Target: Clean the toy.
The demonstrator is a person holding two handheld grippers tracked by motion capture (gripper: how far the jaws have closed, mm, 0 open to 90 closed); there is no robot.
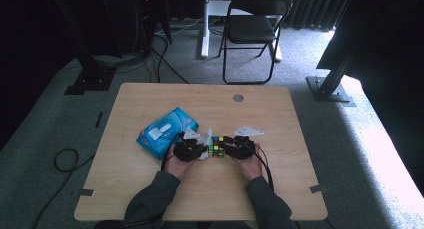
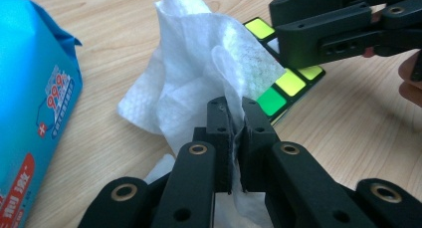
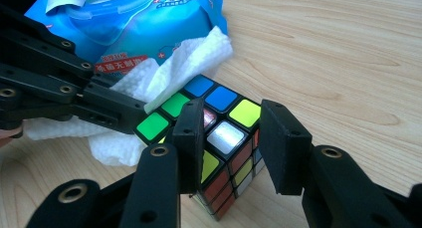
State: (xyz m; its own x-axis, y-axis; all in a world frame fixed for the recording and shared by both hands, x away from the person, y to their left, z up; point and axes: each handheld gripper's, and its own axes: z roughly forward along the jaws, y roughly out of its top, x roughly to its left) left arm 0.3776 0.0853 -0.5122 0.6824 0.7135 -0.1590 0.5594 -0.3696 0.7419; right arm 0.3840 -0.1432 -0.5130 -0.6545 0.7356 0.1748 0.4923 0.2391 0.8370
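A colourful puzzle cube (image 1: 217,146) (image 3: 226,133) stands on the wooden table (image 1: 150,194), and my two grippers meet at it. My right gripper (image 1: 231,145) (image 3: 234,108) is shut on the cube, one jaw against each side. A crumpled white wipe (image 1: 204,138) (image 2: 189,68) hangs from my left gripper (image 1: 200,150) (image 2: 231,123), which is shut on it. The wipe lies against the cube's left side (image 2: 278,83) and covers part of its top. In the left gripper view, the right gripper (image 2: 323,34) reaches over the cube from the upper right.
A blue pack of wet wipes (image 1: 166,131) (image 2: 30,103) (image 3: 149,19) with a white lid lies just left of the grippers. A round hole (image 1: 238,97) sits near the table's far edge. A black folding chair (image 1: 252,24) stands on the floor beyond.
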